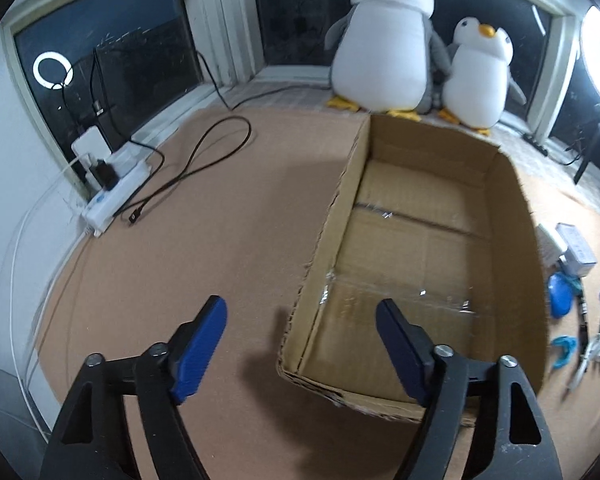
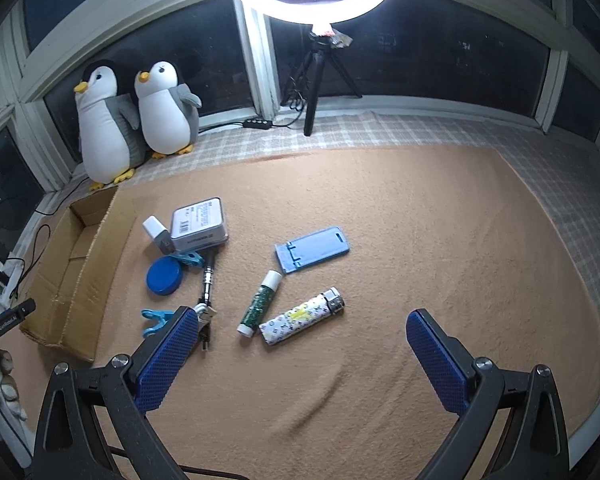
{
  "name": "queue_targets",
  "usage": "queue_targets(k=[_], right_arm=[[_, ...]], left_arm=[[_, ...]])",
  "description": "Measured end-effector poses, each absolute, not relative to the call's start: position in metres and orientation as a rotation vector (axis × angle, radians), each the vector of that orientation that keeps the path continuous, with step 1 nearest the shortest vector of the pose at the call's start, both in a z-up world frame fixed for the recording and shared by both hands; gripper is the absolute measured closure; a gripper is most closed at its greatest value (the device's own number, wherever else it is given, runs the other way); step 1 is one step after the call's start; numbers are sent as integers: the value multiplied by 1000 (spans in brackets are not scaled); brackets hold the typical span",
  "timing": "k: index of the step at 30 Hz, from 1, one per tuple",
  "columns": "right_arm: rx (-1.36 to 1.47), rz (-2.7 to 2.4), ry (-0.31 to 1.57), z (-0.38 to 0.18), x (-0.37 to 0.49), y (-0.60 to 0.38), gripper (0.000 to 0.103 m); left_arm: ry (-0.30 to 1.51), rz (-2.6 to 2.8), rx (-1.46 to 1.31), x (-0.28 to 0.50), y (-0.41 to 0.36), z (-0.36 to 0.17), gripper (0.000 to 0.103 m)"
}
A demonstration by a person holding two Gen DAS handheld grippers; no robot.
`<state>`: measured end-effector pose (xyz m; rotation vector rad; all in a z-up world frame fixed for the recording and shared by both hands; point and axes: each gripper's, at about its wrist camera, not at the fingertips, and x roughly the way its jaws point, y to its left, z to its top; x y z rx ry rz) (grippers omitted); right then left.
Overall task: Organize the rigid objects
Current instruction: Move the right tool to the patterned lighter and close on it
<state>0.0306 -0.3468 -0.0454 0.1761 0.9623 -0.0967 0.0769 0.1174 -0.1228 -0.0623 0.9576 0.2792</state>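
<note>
Left claw point(image 1: 300, 324) open, empty, straddling the cardboard box point(image 1: 512, 200) wall — could snag it. Right claw point(image 2: 302, 334) open, empty over the lighter point(image 2: 302, 320); glue stick point(image 2: 259, 304) just beside — risk of nudging both.

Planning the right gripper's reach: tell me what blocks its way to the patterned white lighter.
Nothing visible does. The right gripper is open, and bare tan carpet lies between it and the patterned white lighter; the green glue stick lies just left.
</note>
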Motion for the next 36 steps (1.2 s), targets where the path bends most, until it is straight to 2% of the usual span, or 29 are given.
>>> queue_targets(k=[3,8,17,20,22,24,28,36], right_arm=[[196,-99,978,-53,35,-357,0],[259,-102,1035,-68,44,-376,0],[479,-95,1142,-99,59,-397,1],[489,-83,1175,-108,67,-393,12],[499,-67,1203,-114,71,-389,24],[491,-66,1228,-120,76,-384,28],[495,-96,1266,-132,81,-377,46],[499,-168,1282,-143,92,-376,54]], left_arm=[[975,281,-58,82,121,-133,30],[1005,279,-44,88,119,-143,45],[1046,266,-32,95,116,-157,64],[1053,260,-31,95,115,-160,65],[1056,256,-31,96,114,-161,65],[1057,256,-33,96,113,-163,65],[1059,253,-37,97,113,-165,65],[1054,249,-45,98,112,-166,65]])
